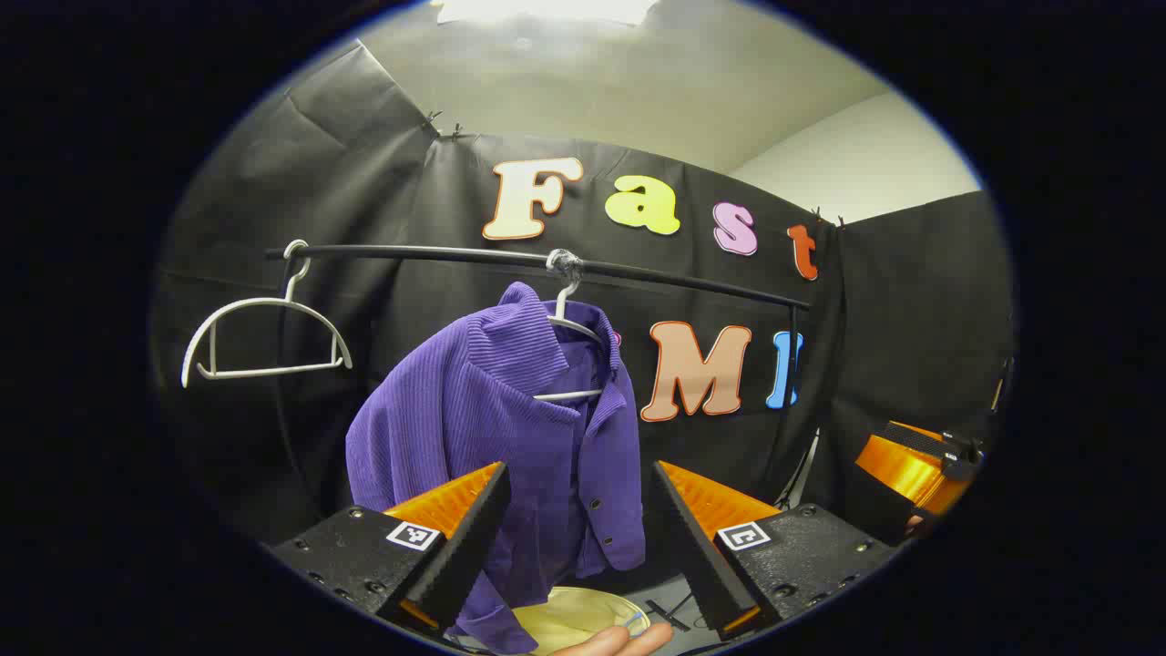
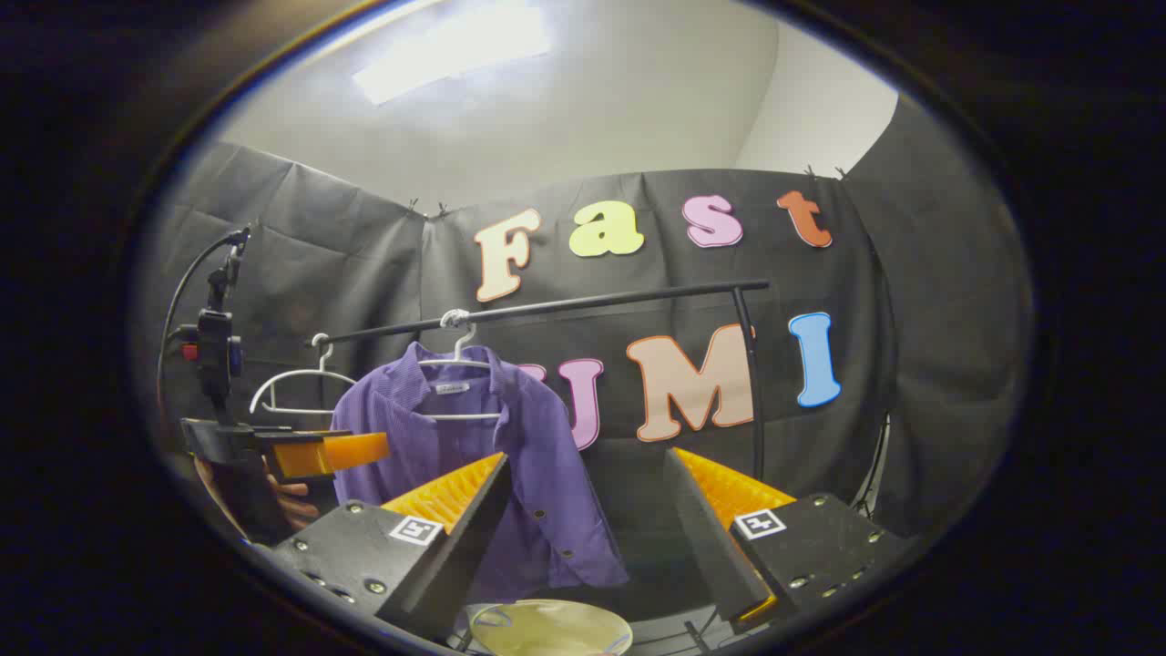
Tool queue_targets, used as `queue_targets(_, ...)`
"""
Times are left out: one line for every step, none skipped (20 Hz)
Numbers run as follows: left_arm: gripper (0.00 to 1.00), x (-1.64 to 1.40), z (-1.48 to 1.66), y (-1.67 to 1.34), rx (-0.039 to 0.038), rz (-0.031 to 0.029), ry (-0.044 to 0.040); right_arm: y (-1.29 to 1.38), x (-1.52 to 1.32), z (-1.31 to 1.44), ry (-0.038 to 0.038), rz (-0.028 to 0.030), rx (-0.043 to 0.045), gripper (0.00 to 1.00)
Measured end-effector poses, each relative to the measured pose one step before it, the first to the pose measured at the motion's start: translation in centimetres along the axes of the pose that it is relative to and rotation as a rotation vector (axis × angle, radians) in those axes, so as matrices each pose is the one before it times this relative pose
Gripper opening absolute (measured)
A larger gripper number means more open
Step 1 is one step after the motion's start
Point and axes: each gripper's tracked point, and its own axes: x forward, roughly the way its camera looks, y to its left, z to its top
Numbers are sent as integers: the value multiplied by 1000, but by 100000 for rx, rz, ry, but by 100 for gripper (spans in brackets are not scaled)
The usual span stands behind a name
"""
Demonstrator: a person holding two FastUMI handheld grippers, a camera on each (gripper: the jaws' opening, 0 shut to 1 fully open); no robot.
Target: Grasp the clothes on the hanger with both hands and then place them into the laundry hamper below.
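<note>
A purple shirt (image 1: 510, 428) hangs on a white hanger (image 1: 567, 364) from a black rail (image 1: 547, 261), straight ahead of the left gripper (image 1: 578, 538). That gripper's fingers are spread wide, with the shirt's lower front showing between them; whether they touch it is unclear. The right gripper (image 2: 588, 538) is also spread wide and empty, the shirt ahead and to its left. A pale hamper (image 2: 547, 627) sits below both. An empty hanger (image 1: 264, 337) hangs further left. Nothing looks grasped yet: gripping, lifting off and dropping into the hamper all remain.

Bright ceiling light (image 1: 547, 9) glare, dim booth, fisheye-bent edges
</note>
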Motion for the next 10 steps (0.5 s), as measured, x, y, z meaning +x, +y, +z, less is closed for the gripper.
queue_targets(91,-15,234,-76,356,47,-600,-66,40,49,-139,180,65,100)
queue_targets(91,-32,36,-266,144,-382,-772,68,-118,42,-207,563,48,100)
queue_targets(95,53,75,-210,-13,-303,-390,15,-105,151,-920,449,360,100)
queue_targets(91,54,-21,-204,-47,-519,35,17,-112,212,-1058,679,619,100)
queue_targets(95,10,-43,-251,-247,-780,40,231,-132,146,-595,1043,647,96)
queue_targets(95,63,-167,-98,-161,-396,251,23,-127,-27,-261,544,634,96)
queue_targets(92,132,-3,24,-5,-85,-122,-60,-126,22,-81,241,434,100)
queue_targets(91,146,-182,89,-51,329,65,-63,1,-6,-155,30,31,100)
queue_targets(91,160,-184,95,-235,252,570,-148,12,-87,123,-311,-379,100)
queue_targets(91,84,-270,-61,-464,-4,625,-152,-35,-341,441,-508,-428,100)
